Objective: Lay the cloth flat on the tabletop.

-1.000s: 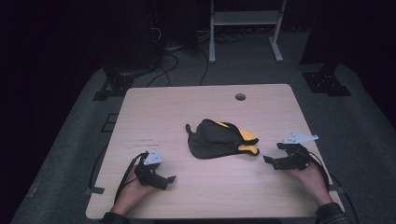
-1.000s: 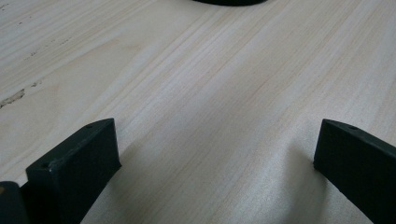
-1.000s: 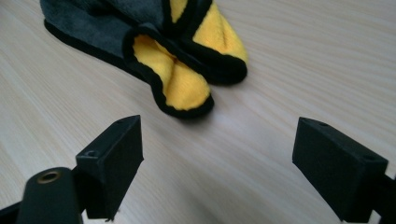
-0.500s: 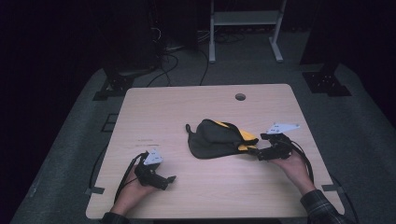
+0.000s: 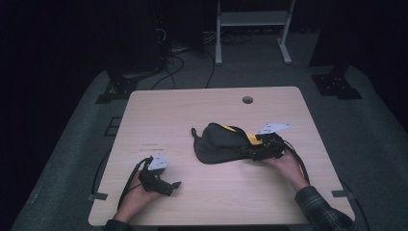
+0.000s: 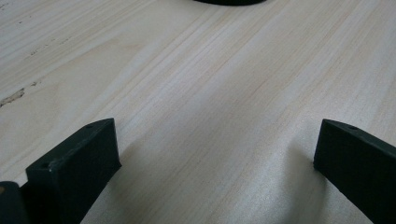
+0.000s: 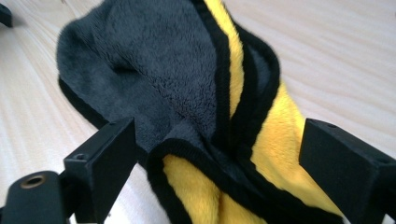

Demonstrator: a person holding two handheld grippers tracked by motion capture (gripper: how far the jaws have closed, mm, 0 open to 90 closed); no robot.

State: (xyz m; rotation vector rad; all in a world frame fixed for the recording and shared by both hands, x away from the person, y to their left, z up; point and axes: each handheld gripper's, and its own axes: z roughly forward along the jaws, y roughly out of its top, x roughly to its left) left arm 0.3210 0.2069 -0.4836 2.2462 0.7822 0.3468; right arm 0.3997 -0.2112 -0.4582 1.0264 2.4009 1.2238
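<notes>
A crumpled cloth (image 5: 221, 143), dark grey on one side and yellow on the other with black trim, lies at the middle of the light wooden table (image 5: 202, 110). My right gripper (image 5: 256, 152) is at the cloth's right end, open, its jaws standing on either side of a folded yellow and grey corner (image 7: 219, 154) without closing on it. My left gripper (image 5: 171, 186) rests low on the table near the front left, open over bare wood (image 6: 210, 116), with the cloth's dark edge (image 6: 229, 2) far ahead.
A round cable hole (image 5: 248, 99) sits near the table's far edge. Beyond the table are a white metal stand (image 5: 250, 19), dark equipment and cables (image 5: 173, 53) on grey carpet. Bare tabletop lies to the left and front of the cloth.
My right gripper has moved left and forward from the table's right side up to the cloth's right end. The left gripper has stayed in place.
</notes>
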